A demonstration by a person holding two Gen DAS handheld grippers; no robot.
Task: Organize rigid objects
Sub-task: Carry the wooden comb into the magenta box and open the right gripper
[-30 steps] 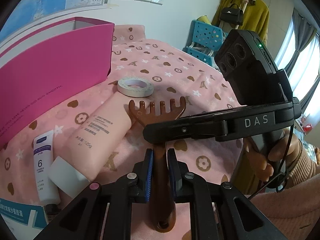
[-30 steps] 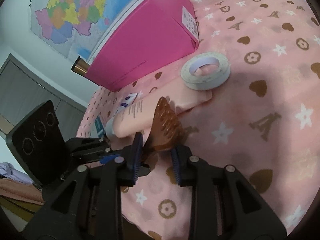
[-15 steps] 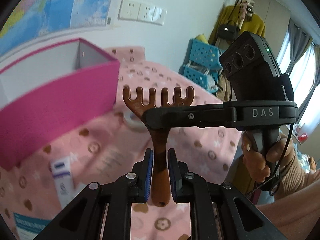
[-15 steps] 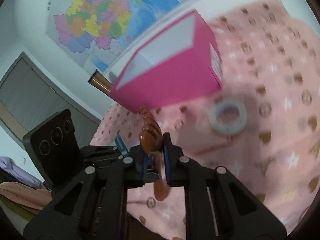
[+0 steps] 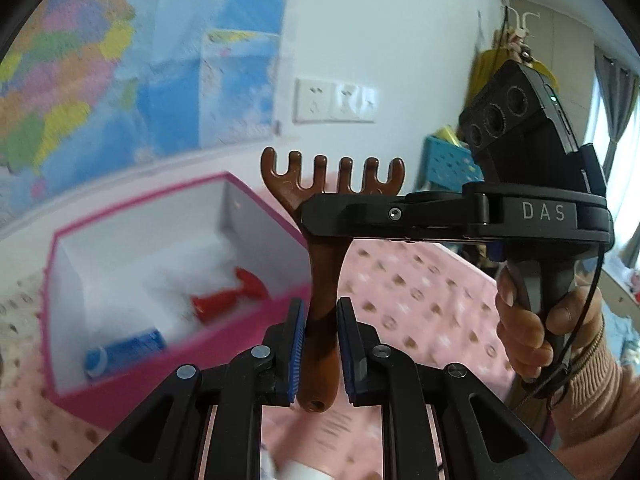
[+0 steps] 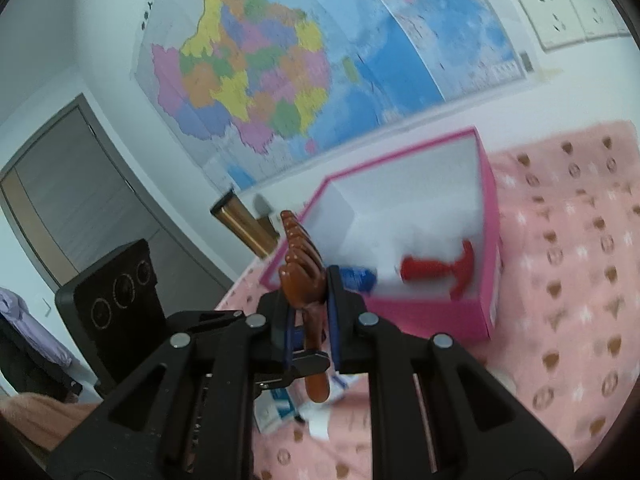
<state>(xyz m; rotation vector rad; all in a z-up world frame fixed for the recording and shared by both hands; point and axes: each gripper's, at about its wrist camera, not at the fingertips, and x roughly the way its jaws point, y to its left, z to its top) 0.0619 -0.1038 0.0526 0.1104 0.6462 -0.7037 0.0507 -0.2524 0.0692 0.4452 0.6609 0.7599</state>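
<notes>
Both hand-held grippers pinch one brown wooden comb (image 5: 320,280), held upright in the air with its teeth pointing up. The left hand-held gripper (image 5: 319,346) clamps the handle low, between its blue pads. The right hand-held gripper (image 6: 308,312) reaches across from the right and grips the comb just under the teeth, the person's right hand (image 5: 532,320) wrapped around its grip. Behind and below sits an open pink box (image 5: 168,354) on the pink patterned desk cover (image 5: 420,292), holding a red object (image 5: 228,296) and a blue tube (image 5: 128,350).
</notes>
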